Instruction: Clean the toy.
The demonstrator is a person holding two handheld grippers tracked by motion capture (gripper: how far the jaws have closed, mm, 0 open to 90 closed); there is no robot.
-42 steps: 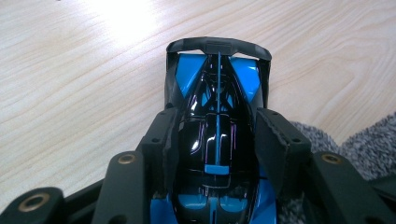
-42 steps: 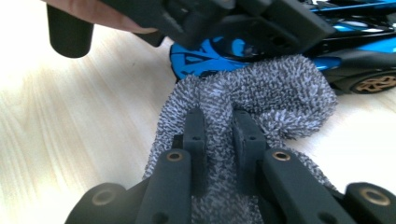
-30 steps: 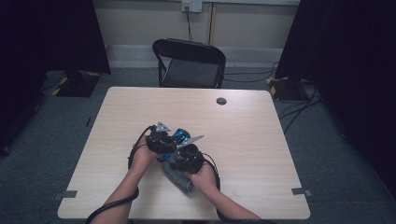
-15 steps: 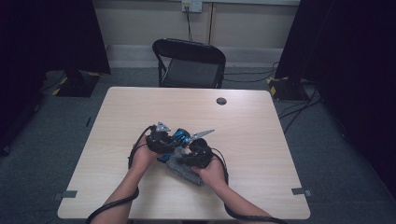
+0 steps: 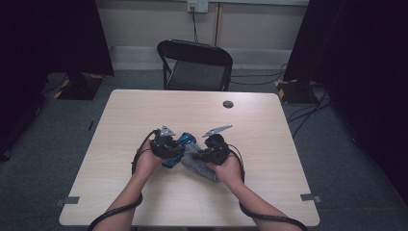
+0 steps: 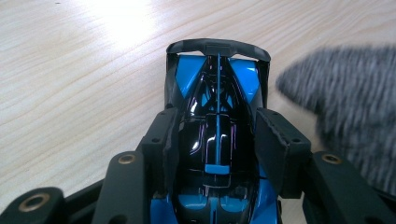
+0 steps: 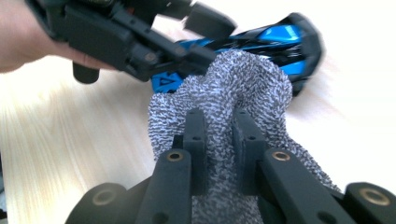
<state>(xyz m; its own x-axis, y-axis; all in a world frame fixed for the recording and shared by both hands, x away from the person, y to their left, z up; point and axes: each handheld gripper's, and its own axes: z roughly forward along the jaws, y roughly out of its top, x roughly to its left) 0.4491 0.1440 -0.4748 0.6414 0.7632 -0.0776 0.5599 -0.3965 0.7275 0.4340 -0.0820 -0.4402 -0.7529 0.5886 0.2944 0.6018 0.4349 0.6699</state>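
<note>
Clearly, the left claw (image 6: 217, 140) is clamped on a blue and black toy race car (image 6: 217, 93), its two pads pressing the car's flanks at mid-body, with the nose and the black front wing sticking out beyond the fingertips. In the high view the same left claw (image 5: 174, 147) sits just left of the right claw (image 5: 204, 153), with the car (image 5: 183, 143) between them above the pale wooden desk (image 5: 144, 110).

The right claw (image 7: 219, 133) is pinched narrow on a grey speckled cloth (image 7: 224, 93); a fold of the fabric is bunched between its pads, and the rest bulges out past the fingertips and hangs down around the jaws. Just ahead of that claw, the cloth's bulge lies against the side of the car (image 7: 280, 39), though blur makes it hard to tell how firmly it presses. In the left gripper view the cloth (image 6: 345, 107) appears as a fuzzy grey mass close to the right of the car, apart from its wing.

Beyond both claws, well apart from them, a small dark round disc (image 5: 228, 104) is set in the desk's far part, and a black folding chair (image 5: 195, 65) stands behind the far edge.
</note>
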